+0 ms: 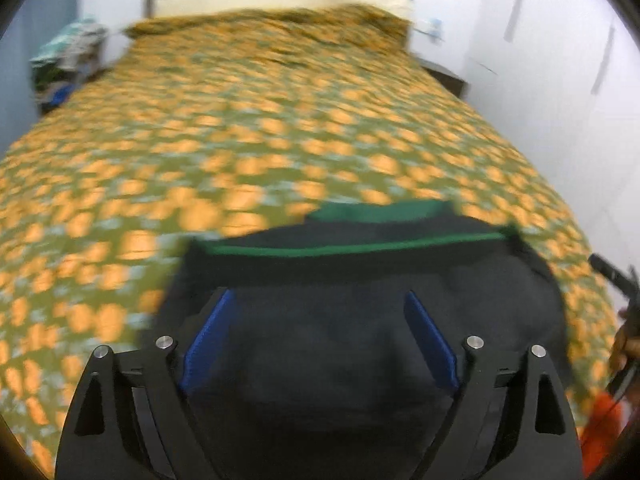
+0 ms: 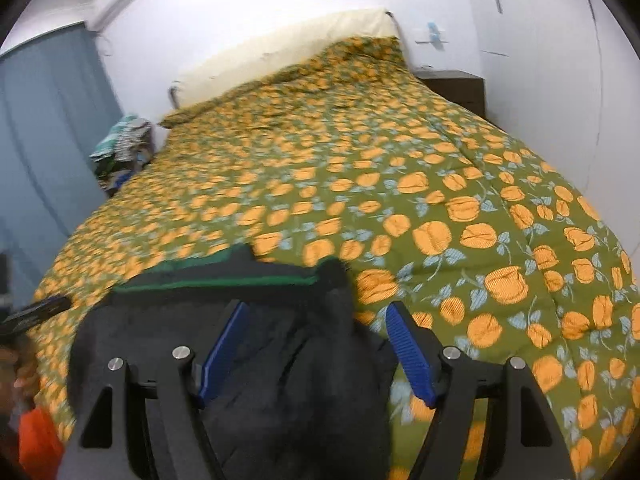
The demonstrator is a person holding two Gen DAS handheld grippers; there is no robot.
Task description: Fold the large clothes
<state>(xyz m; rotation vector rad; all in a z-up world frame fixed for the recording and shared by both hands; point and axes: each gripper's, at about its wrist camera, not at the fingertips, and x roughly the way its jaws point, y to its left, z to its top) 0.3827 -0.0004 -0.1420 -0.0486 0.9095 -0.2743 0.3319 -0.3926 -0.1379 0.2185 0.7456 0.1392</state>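
Observation:
A dark garment with a green band (image 1: 360, 276) lies folded on the near part of the bed. In the right wrist view the same garment (image 2: 160, 332) sits low and left of centre. My left gripper (image 1: 320, 294) hangs above its middle, blue pads (image 1: 210, 336) wide apart and touching nothing. My right gripper (image 2: 316, 306) is open over the garment's right edge, with its left pad (image 2: 224, 344) above the dark cloth and its right pad (image 2: 412, 352) above the bedspread. Both views are blurred.
The bedspread (image 2: 440, 184), green with orange flowers, covers the whole bed. A cream headboard (image 2: 280, 52) stands at the far end, a dark nightstand (image 2: 460, 84) at the far right and a clothes pile (image 1: 68, 56) at the far left. A hand with an orange sleeve (image 1: 600, 420) shows at the right edge.

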